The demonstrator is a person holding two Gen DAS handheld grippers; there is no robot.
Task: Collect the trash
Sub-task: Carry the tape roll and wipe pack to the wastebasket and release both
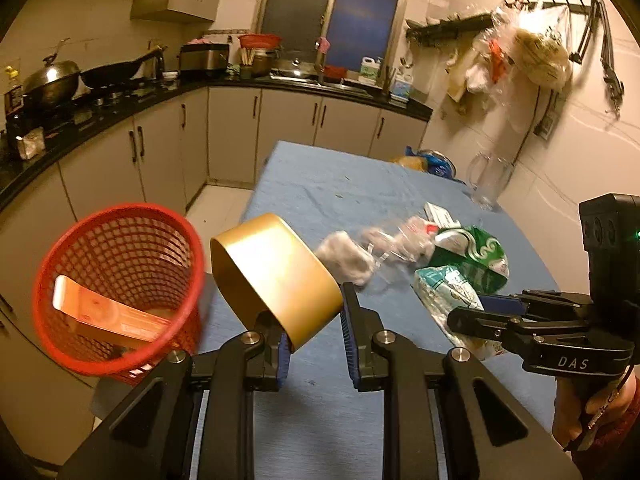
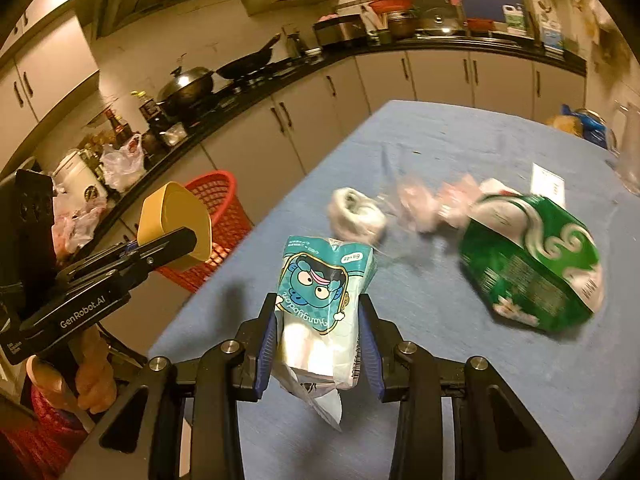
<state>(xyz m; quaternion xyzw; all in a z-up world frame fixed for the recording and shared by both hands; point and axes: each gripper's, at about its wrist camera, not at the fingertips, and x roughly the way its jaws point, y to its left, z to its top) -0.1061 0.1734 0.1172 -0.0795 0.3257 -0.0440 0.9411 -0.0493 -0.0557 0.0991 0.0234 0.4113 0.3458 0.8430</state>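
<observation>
Two grippers loaded: left gripper (image 1: 312,328) fingers pinching gold lid (image 1: 276,276) beside red basket (image 1: 116,296); right gripper (image 2: 320,332) fingers pinching tissue pack (image 2: 324,300) over table (image 2: 480,360).

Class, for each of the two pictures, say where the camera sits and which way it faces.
Left wrist: on the left gripper, facing down over the blue table towards the red basket; its fingers pinch a gold box; the right gripper shows.
Right wrist: on the right gripper, facing the table; it holds a tissue pack; a hand carries the left gripper.
Shared: basket, gold box, green bag.
</observation>
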